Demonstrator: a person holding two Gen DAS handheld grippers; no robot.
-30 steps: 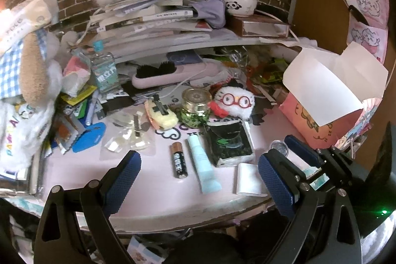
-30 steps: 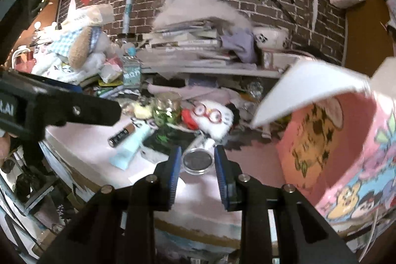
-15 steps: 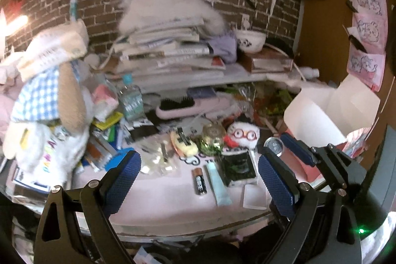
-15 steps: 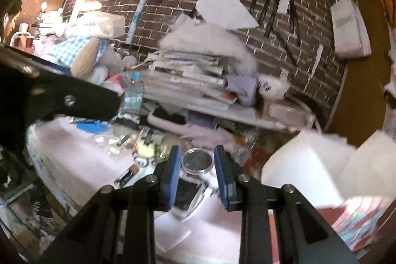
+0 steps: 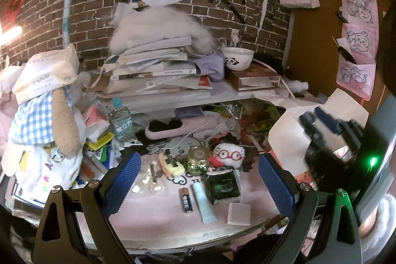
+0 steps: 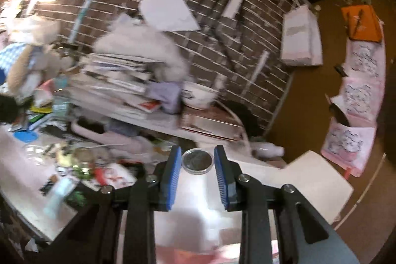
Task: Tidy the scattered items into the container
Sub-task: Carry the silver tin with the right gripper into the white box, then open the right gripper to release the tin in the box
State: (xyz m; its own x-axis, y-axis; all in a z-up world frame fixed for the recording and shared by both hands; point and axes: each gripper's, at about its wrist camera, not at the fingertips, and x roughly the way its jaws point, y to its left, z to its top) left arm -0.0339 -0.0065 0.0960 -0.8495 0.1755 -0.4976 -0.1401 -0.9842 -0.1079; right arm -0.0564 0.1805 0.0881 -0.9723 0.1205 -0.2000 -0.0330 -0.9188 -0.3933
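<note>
- Right gripper [image 6: 197,166] was clamped on the small round clear-lidded silver tin [image 6: 197,161], edge-on between both blue pads, held in the air over the white flaps of the pink cartoon-printed cardboard box [image 6: 294,180] at the desk's right edge.
- Left gripper [image 5: 198,180] was apart, holding nothing, hovering off the front edge of the pink desk [image 5: 153,219].
- To finish well, I judged: get the tin past the flaps and over the opening, lower it, only then release. The tin is thin and slick, so don't ease the squeeze mid-swing.
- Still on the desk near the front edge: black AA battery [image 5: 186,199], pale blue tube [image 5: 204,202], white square pad [image 5: 239,213].
- Versus 0.5 s ago: the tin had swung right, from above the clutter to above the box flaps; left gripper had pulled back a little, same spread.
</note>
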